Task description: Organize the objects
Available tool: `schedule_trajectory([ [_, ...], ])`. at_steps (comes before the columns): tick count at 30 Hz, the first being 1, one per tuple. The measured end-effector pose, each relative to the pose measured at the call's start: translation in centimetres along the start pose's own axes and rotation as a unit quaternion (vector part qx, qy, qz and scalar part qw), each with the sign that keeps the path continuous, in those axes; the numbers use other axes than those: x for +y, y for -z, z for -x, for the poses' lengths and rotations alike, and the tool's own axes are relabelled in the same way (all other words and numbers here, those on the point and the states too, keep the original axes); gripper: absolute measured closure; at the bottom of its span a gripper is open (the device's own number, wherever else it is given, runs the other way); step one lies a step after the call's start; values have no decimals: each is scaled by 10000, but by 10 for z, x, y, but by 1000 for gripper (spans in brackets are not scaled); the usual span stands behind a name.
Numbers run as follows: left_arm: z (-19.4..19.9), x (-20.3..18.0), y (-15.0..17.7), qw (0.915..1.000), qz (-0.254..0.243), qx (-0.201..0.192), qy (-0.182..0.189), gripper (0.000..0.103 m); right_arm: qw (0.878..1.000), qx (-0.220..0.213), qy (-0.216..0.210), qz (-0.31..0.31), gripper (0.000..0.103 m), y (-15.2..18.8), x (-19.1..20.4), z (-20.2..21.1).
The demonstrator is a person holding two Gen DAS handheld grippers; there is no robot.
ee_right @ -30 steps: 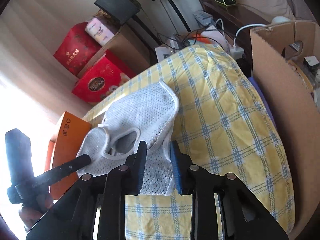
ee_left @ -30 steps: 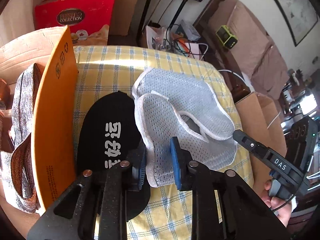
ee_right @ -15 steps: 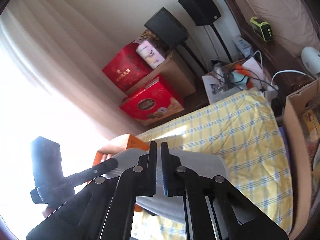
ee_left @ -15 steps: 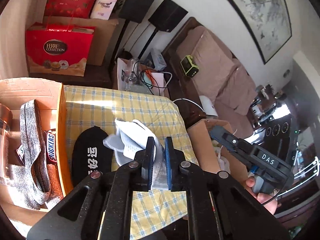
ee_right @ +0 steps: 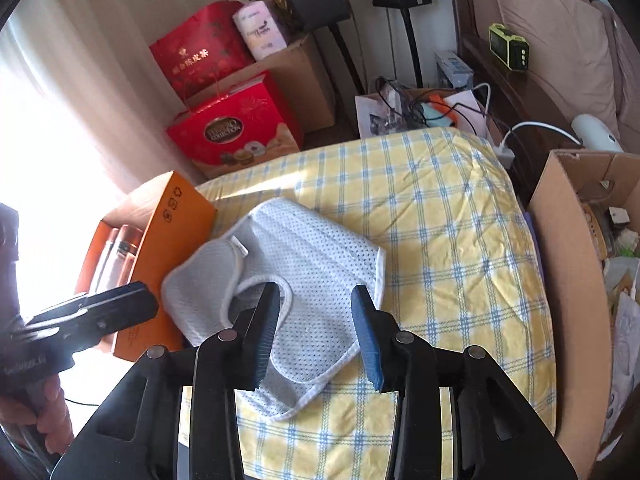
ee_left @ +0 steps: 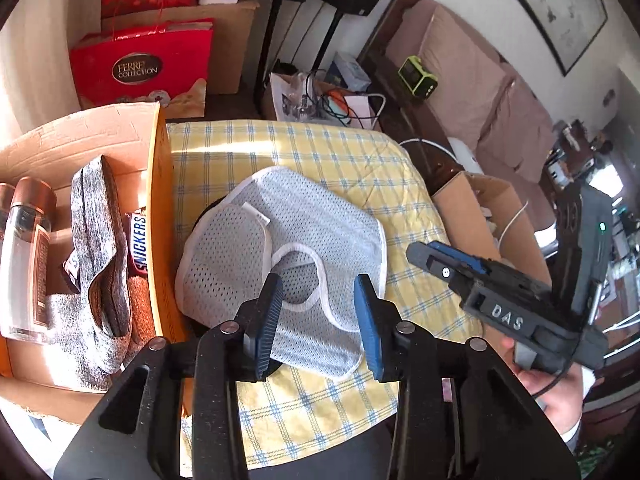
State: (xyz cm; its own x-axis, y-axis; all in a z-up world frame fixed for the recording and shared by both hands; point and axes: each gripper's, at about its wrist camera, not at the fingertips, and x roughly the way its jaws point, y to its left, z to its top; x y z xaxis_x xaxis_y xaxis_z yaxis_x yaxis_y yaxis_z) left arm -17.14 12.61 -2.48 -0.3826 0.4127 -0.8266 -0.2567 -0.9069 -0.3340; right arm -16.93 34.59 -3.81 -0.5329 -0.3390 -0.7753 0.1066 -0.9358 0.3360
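A pale grey mesh vest (ee_left: 312, 240) with white trim lies folded on the yellow checked cloth (ee_left: 320, 148); it also shows in the right wrist view (ee_right: 304, 264). It covers a black item almost wholly. My left gripper (ee_left: 318, 324) is open and empty above the vest's near edge. My right gripper (ee_right: 316, 336) is open and empty above the same vest. The right gripper shows from the side in the left wrist view (ee_left: 480, 276).
An open orange cardboard box (ee_left: 158, 216) at the left holds a clear bottle (ee_left: 28, 256), grey knit cloth (ee_left: 100, 248) and a Snickers bar (ee_left: 140, 244). Another cardboard box (ee_right: 568, 264) stands at the right. Red gift boxes (ee_right: 232, 132) stand behind.
Both grippers were shut on the mesh vest and held it up half a second ago. Now both are open and the vest lies on the cloth, over the black item.
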Motion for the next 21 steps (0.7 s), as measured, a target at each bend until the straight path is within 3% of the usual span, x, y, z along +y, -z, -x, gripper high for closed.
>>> schedule_trajectory([
  [5, -3, 2, 34, 9996, -19, -231, -188, 57, 9997, 98, 163, -179, 58, -3, -22, -20],
  [11, 4, 5, 71, 9979, 315, -570, 56, 46, 9996, 54, 138, -258, 50, -19, -39, -39],
  [18, -14, 1, 99, 9974, 520, -492, 65, 46, 9997, 162, -112, 167, 49, -49, -39, -71],
  [21, -21, 0, 103, 9966, 624, -536, -24, 46, 9972, 439, -466, 382, 47, -61, -35, -86],
])
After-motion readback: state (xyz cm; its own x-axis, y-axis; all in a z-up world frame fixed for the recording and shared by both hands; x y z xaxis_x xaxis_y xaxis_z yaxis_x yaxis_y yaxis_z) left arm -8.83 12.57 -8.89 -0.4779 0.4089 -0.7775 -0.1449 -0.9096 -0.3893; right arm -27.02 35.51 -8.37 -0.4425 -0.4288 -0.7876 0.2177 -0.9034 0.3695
